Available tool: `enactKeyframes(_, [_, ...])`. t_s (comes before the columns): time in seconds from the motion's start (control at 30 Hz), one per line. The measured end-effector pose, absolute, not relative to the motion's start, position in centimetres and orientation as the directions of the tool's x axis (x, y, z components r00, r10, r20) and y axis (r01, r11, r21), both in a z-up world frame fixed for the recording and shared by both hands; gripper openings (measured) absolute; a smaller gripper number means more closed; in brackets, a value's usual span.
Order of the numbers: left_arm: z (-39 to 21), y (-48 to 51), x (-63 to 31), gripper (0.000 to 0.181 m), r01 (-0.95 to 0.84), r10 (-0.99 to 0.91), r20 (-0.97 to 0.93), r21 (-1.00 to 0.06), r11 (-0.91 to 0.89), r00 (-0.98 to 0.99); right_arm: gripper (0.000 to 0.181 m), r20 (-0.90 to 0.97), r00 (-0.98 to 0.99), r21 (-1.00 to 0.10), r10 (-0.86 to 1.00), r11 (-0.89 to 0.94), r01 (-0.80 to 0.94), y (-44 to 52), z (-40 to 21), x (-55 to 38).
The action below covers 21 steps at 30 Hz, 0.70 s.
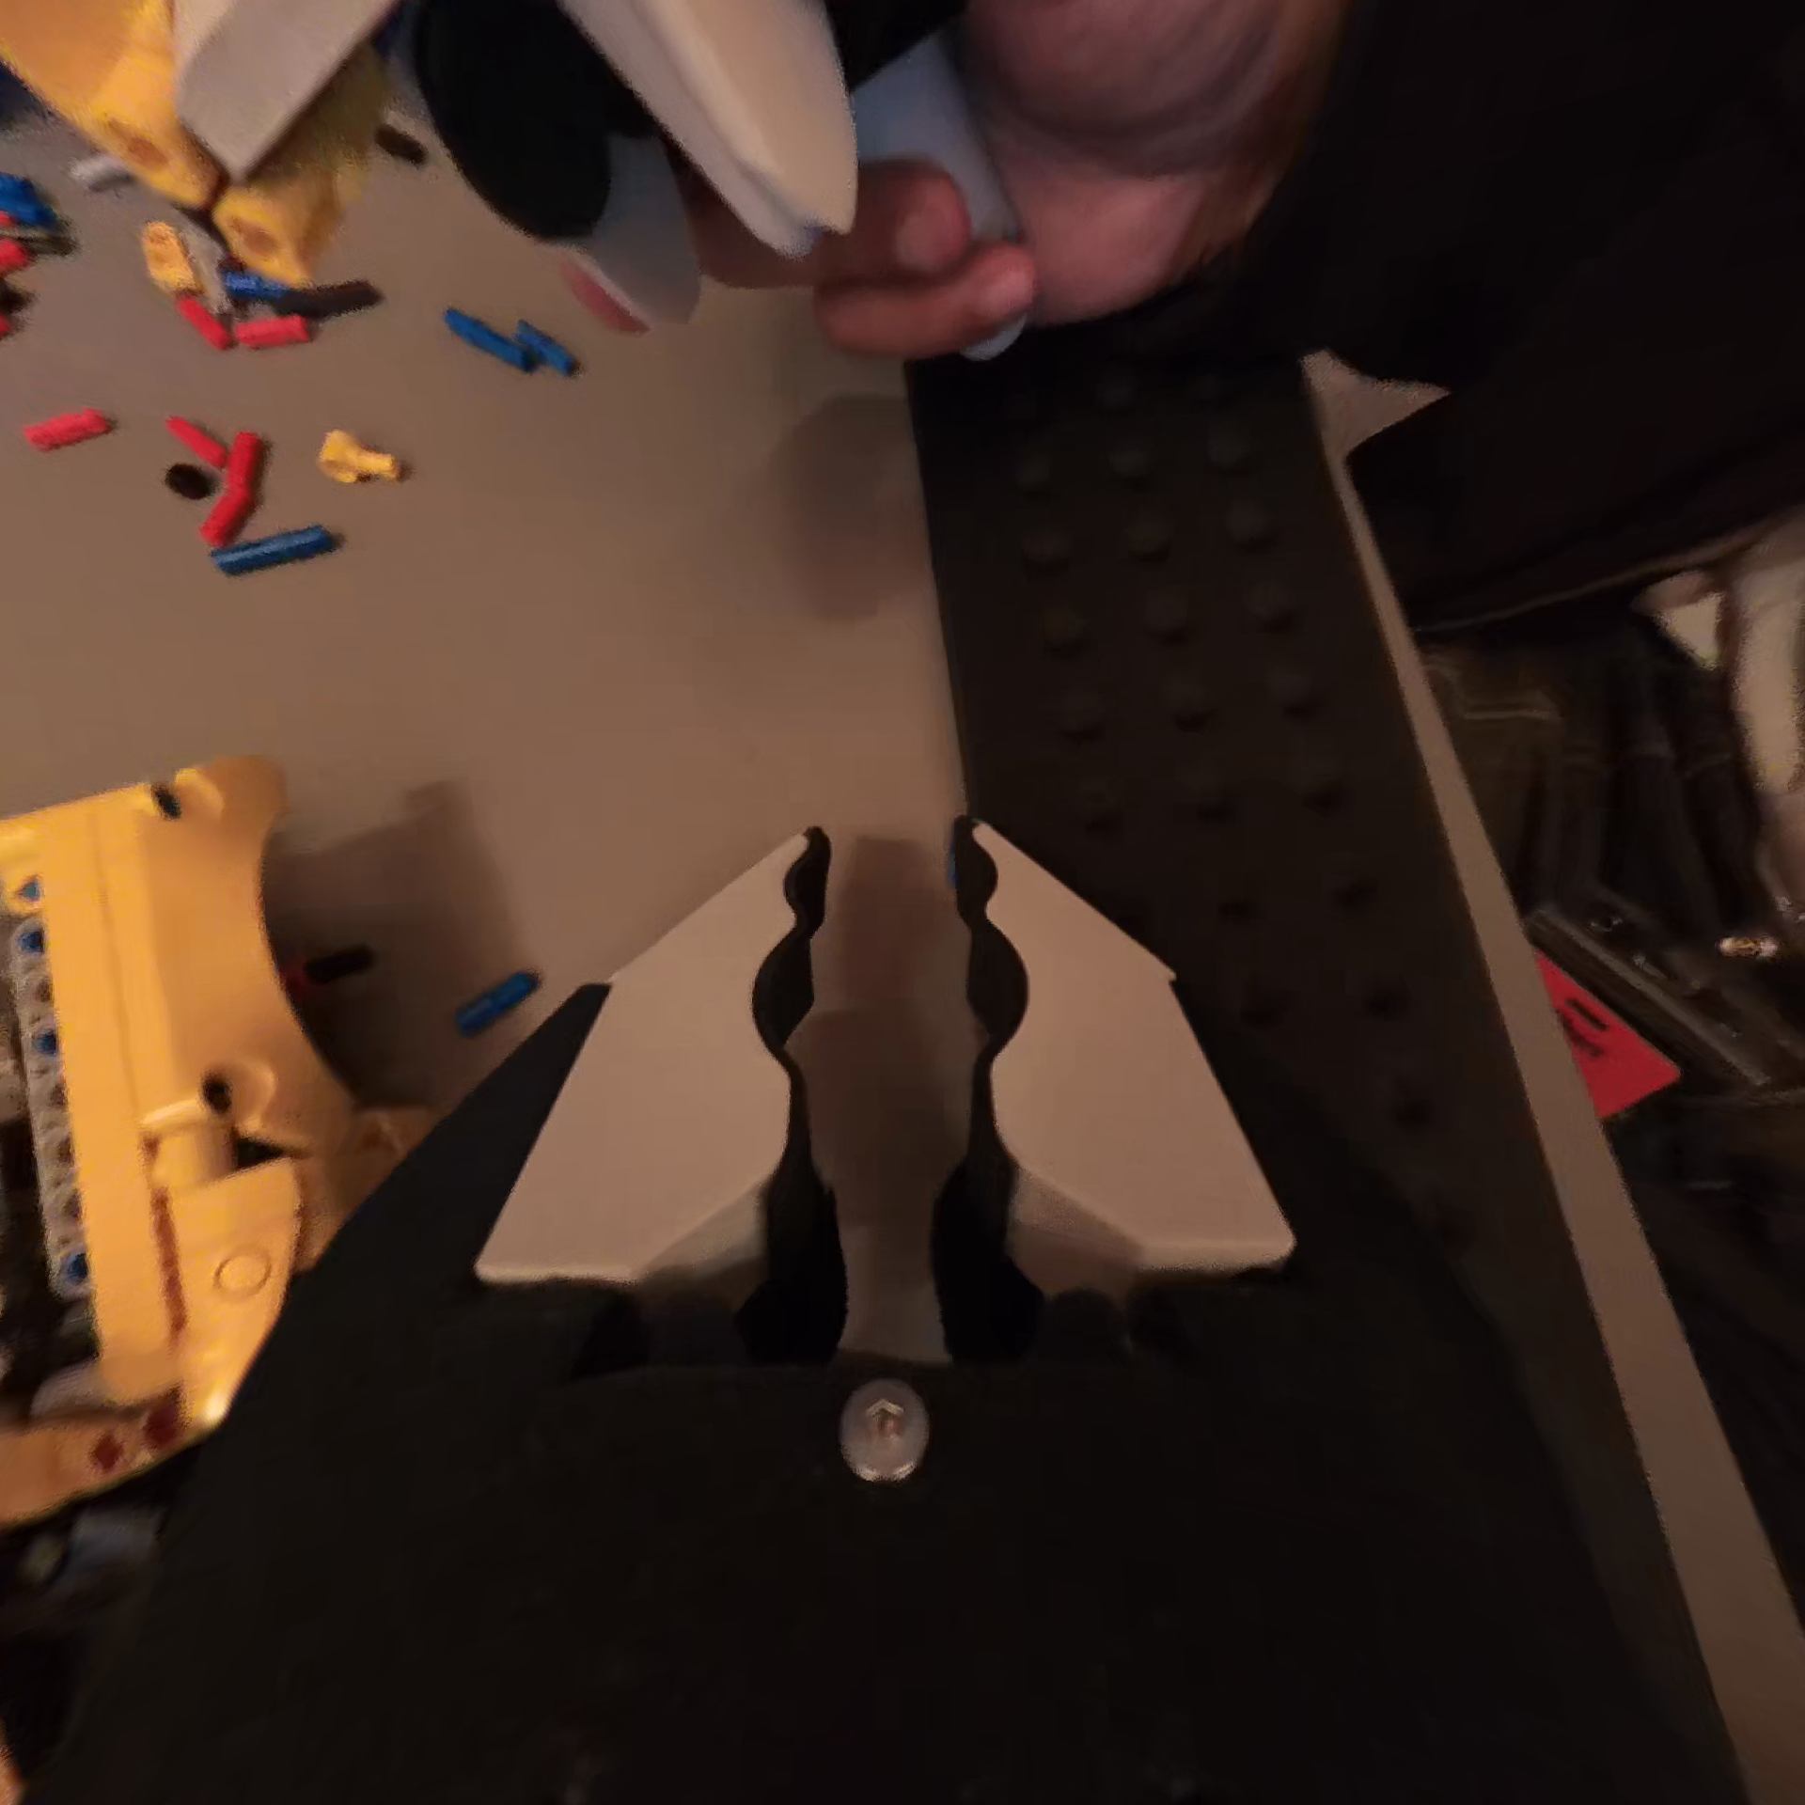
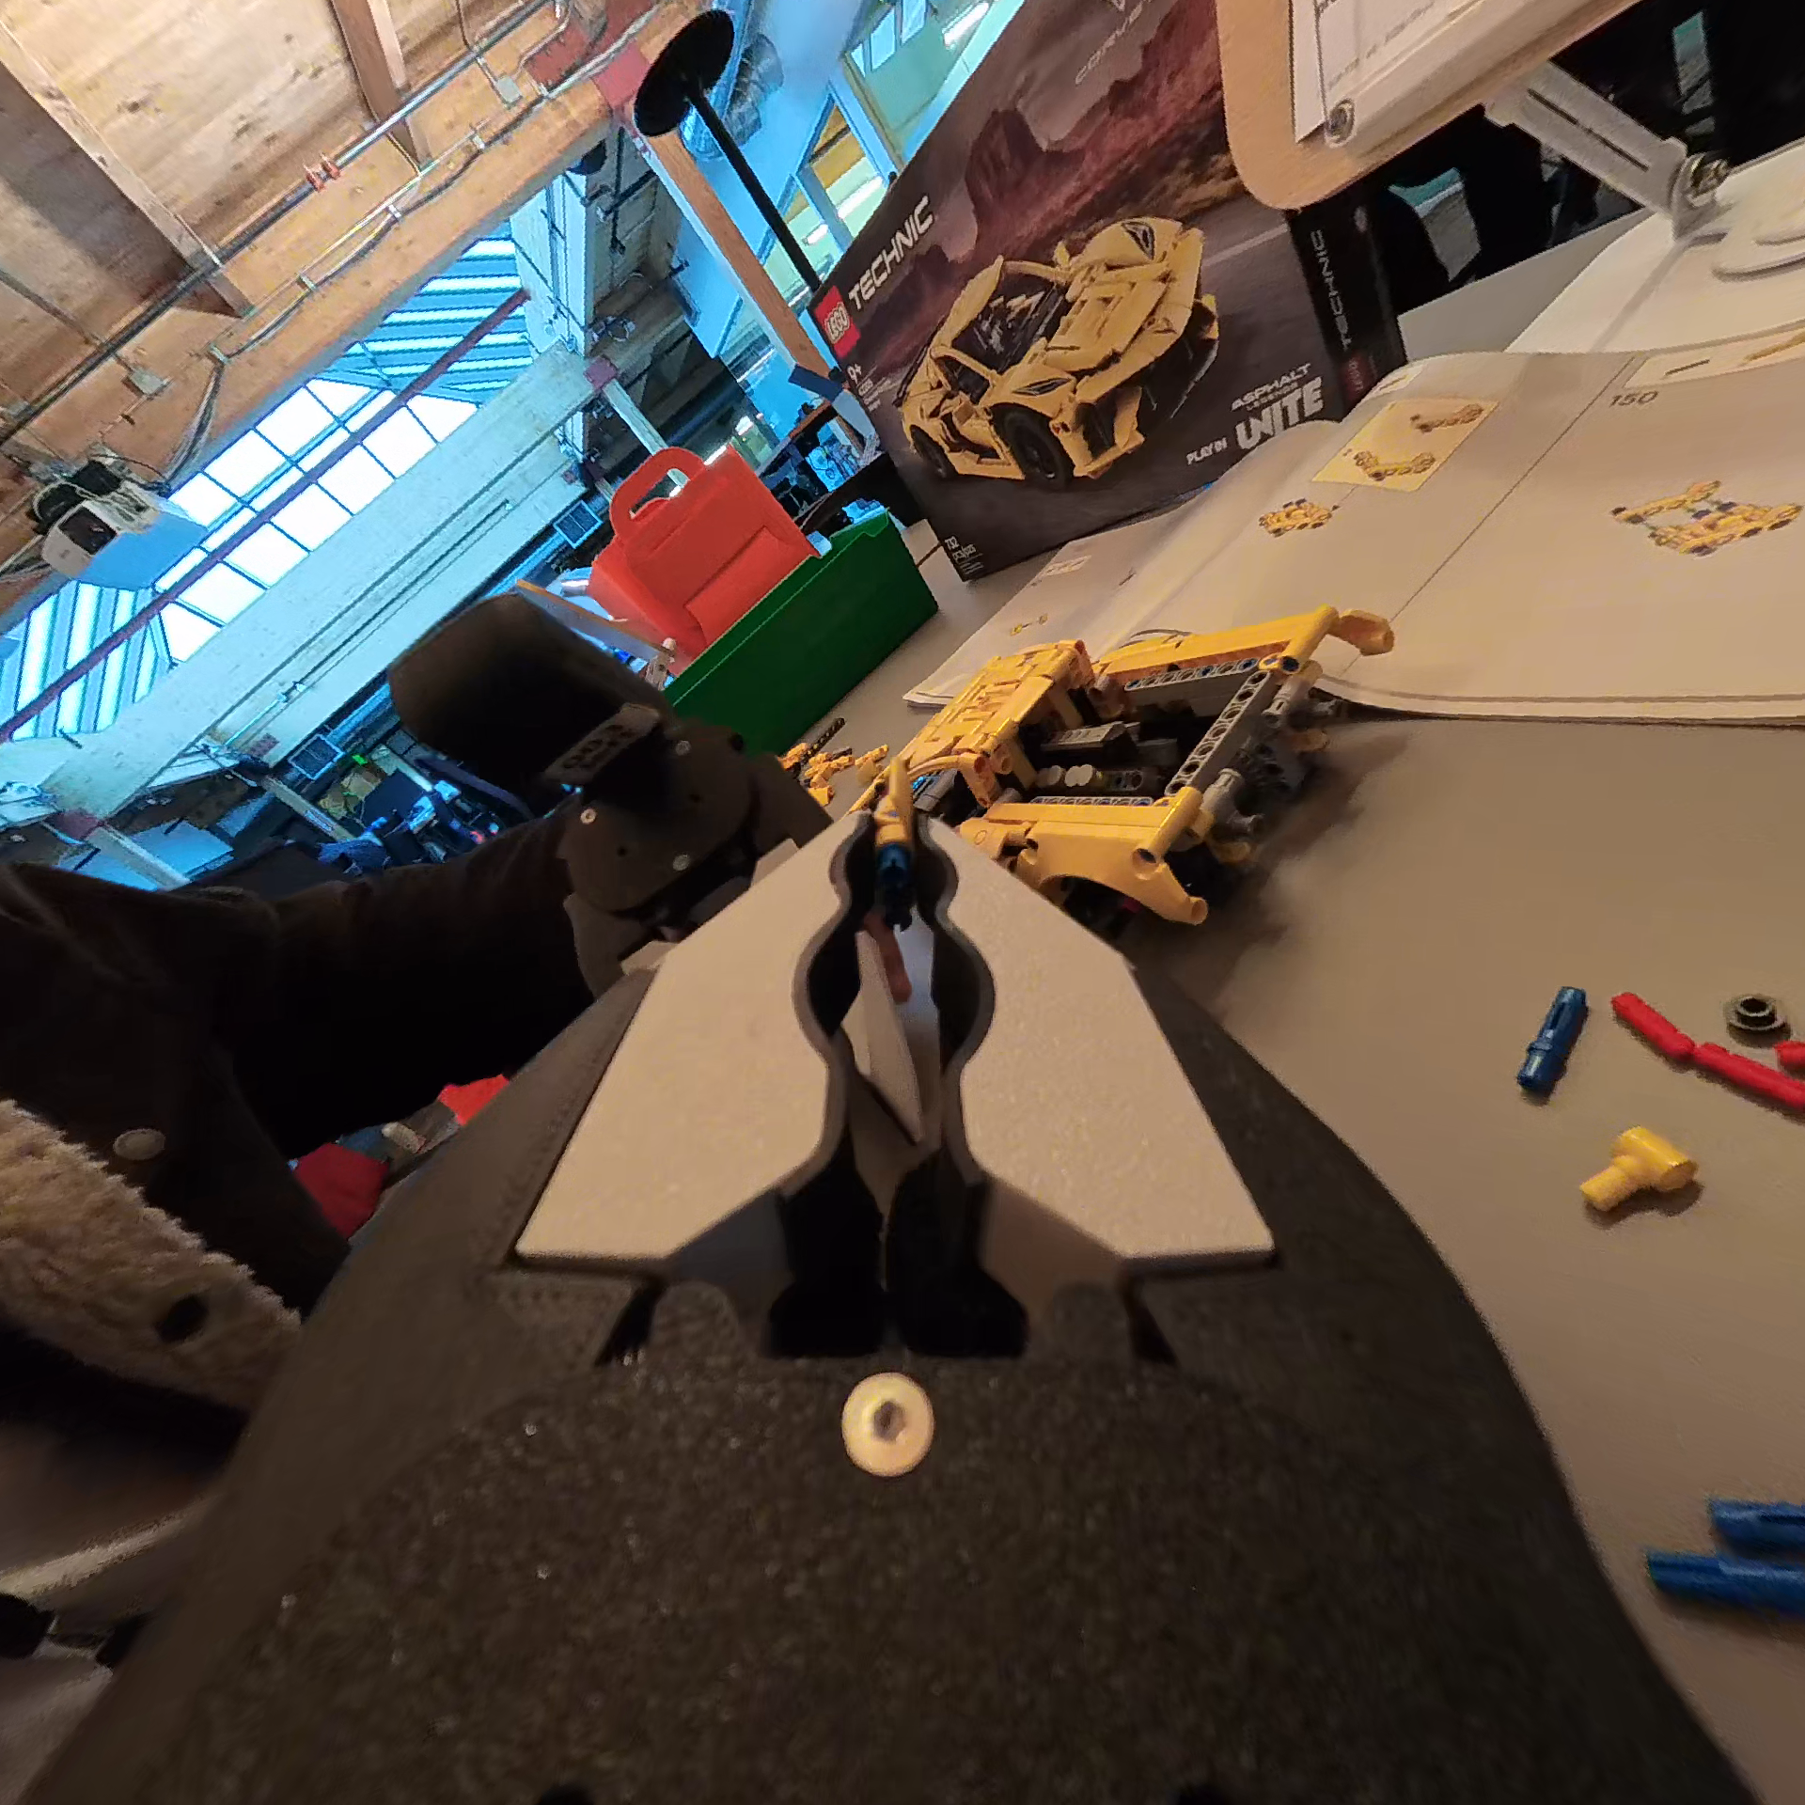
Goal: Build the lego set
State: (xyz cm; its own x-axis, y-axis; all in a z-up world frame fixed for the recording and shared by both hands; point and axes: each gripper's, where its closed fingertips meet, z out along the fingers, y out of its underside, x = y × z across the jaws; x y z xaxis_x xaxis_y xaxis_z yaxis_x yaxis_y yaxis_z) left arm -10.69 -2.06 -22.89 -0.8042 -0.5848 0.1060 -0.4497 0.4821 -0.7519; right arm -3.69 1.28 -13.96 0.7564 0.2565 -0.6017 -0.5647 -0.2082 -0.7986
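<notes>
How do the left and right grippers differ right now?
The left gripper is open with nothing between its fingers, while the right gripper is shut on a small yellow and blue piece. The left points down at bare table; the right points toward the yellow car model. Both have pale fingers with wavy black pads.

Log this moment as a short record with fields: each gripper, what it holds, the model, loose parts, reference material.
left gripper: open, empty, above bare table near its edge
right gripper: shut on a small yellow-and-blue connector piece
model: partly built yellow car, on the table beyond the right gripper
loose parts: blue pin, red axles, yellow connector, apart on the table
reference: open instruction booklet behind the car; set box upright farther back
</notes>
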Motion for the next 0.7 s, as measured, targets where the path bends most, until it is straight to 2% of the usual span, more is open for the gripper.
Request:
enactKeyframes(0.33, [-24.9,-2.3,-10.4,0.029,-0.373,-0.507,0.012,-0.692,0.618,-0.862,0.006,-0.602,0.74,-0.798,0.299,-0.211,-0.564,1.3,-13.6,-4.1])
enactKeyframes(0.5, [-24.7,-0.9,-8.7,0.028,-0.373,-0.594,-0.133,-0.665,0.647,-0.794,0.006,-0.603,0.736,-0.797,0.307,-0.215,-0.564,1.3,-13.6,-4.2])
enactKeyframes(0.63, [-24.0,-1.7,-9.9,0.028,-0.355,-0.554,-0.066,-0.703,0.616,-0.83,0.006,-0.605,0.732,-0.796,0.312,-0.217,-0.566,1.3,-13.6,-4.3])
enactKeyframes(0.7, [-24.0,-2.1,-10.2,0.029,-0.353,-0.523,-0.047,-0.687,0.635,-0.851,0.006,-0.608,0.728,-0.794,0.317,-0.225,-0.565,1.4,-13.7,-4.4])
